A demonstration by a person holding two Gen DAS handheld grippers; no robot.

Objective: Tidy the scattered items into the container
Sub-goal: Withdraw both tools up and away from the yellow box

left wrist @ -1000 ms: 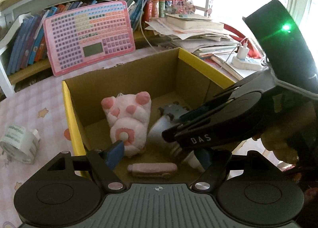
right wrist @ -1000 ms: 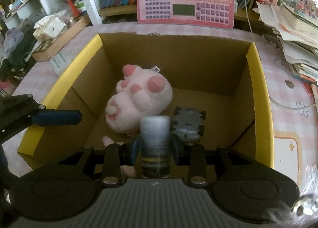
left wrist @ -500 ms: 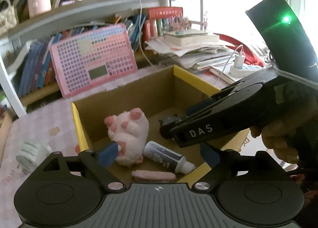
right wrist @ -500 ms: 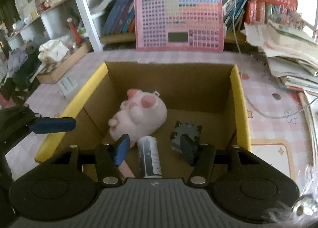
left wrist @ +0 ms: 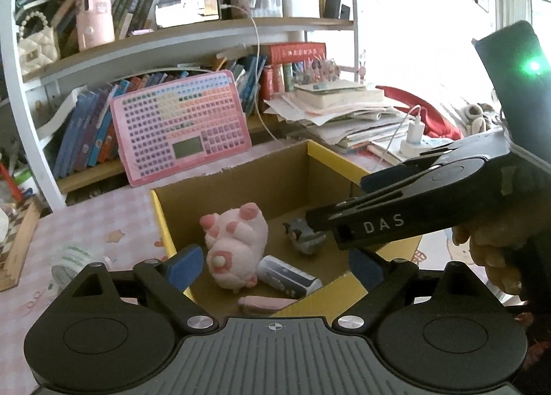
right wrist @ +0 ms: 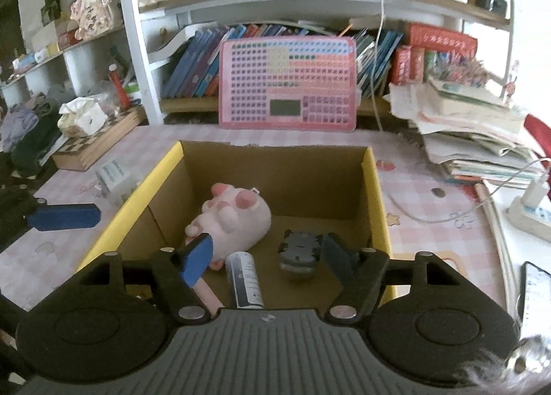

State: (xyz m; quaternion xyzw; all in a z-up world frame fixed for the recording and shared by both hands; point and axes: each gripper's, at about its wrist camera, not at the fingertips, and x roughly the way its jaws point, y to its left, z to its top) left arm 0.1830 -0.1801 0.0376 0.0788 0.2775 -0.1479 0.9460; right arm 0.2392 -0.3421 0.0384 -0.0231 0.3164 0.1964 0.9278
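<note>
Your cardboard box point(right wrist: 375, 195) with yellow rims sits mid-table and holds 4 things: a pink plush pig point(right wrist: 237, 215) at its left wall, a grey toy car point(right wrist: 299, 250) right, a grey tube point(right wrist: 246, 281) and a pink stick point(left wrist: 268, 303) near the front. Your right gripper point(right wrist: 268, 259) and left gripper point(left wrist: 272, 264) both gape wide, holding nothing. Only your left view shows the tape roll point(left wrist: 70, 262) on the table left of the box; only your right view shows the phone point(right wrist: 535, 295) at the right edge.

Both grippers — fingers point(right wrist: 196, 259) wide apart

A pink keyboard point(right wrist: 287, 83) leans against shelved books point(right wrist: 193, 64).
</note>
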